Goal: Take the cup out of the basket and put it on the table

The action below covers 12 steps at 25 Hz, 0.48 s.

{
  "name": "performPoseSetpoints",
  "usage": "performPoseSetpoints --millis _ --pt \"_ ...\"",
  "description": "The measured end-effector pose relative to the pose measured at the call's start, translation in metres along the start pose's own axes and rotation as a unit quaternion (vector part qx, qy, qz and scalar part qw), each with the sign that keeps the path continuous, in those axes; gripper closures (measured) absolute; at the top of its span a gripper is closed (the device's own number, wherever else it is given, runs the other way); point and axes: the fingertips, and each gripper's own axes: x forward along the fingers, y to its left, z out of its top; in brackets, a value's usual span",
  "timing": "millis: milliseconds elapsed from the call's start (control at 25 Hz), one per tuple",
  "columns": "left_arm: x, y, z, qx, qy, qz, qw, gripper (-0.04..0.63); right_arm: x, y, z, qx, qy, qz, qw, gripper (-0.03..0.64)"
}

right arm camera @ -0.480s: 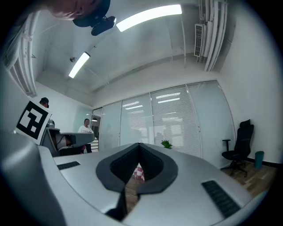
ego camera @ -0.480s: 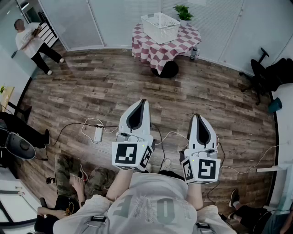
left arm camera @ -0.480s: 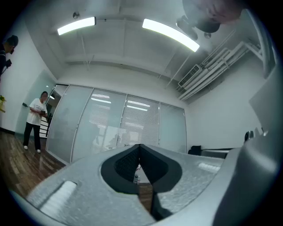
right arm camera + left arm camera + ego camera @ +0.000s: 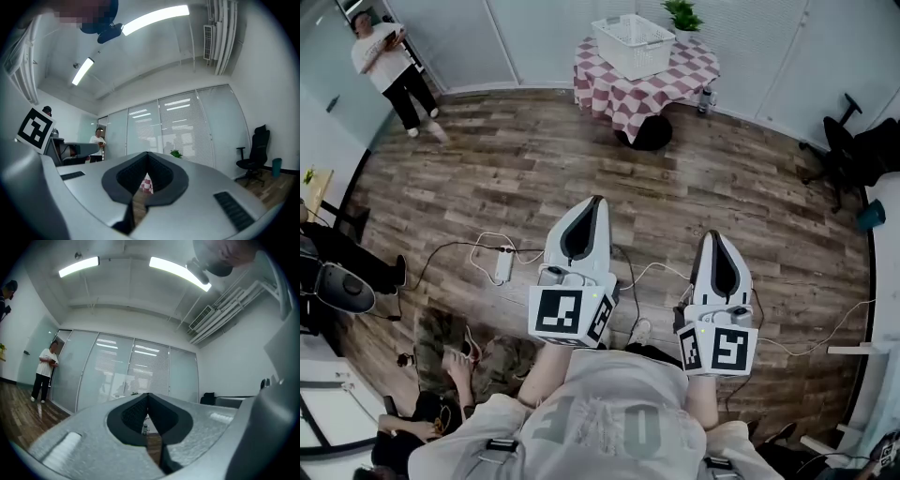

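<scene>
L gripper (image 4: pixel 594 202) & R gripper (image 4: pixel 717 236) are riding w/ jaws pressed together, empty. Basket (image 4: pixel 633 42) on checkered table (image 4: pixel 614 94) is sitting far ahead, L slightly nearer; cup not visible.

Open wood floor (image 4: pixel 581 159) ahead to the checkered table (image 4: pixel 680 80); cables (image 4: pixel 478 248) near the feet

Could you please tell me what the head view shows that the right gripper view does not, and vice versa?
Only the head view shows the white lattice plastic basket and the white power strip lying on the wooden floor. Only the right gripper view shows the long ceiling light strips. Both show the round table with the red-and-white checked cloth, the green potted plant and the black office chair.
</scene>
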Motion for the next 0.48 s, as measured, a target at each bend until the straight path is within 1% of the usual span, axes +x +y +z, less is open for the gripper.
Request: performPoseSetpoints --millis 120,240,320,480 --pt "0.006 0.0 -0.002 0.003 0.002 0.008 1.0 0.589 0.002 -0.012 0.001 0.006 -0.002 0.004 1.0 0.606" --pt "0.014 0.005 -0.002 0.005 -0.003 0.026 0.9997 0.589 0.007 -0.027 0.0 -0.011 0.0 0.009 1.0 0.606" --pt "0.019 0.01 -0.005 0.006 -0.007 0.042 0.9991 0.589 0.014 -0.038 -0.009 -0.016 0.008 0.012 1.0 0.606" --pt "0.025 0.021 -0.02 0.002 -0.002 0.077 0.997 0.589 0.027 -0.051 -0.036 0.008 0.031 0.035 0.999 0.606"
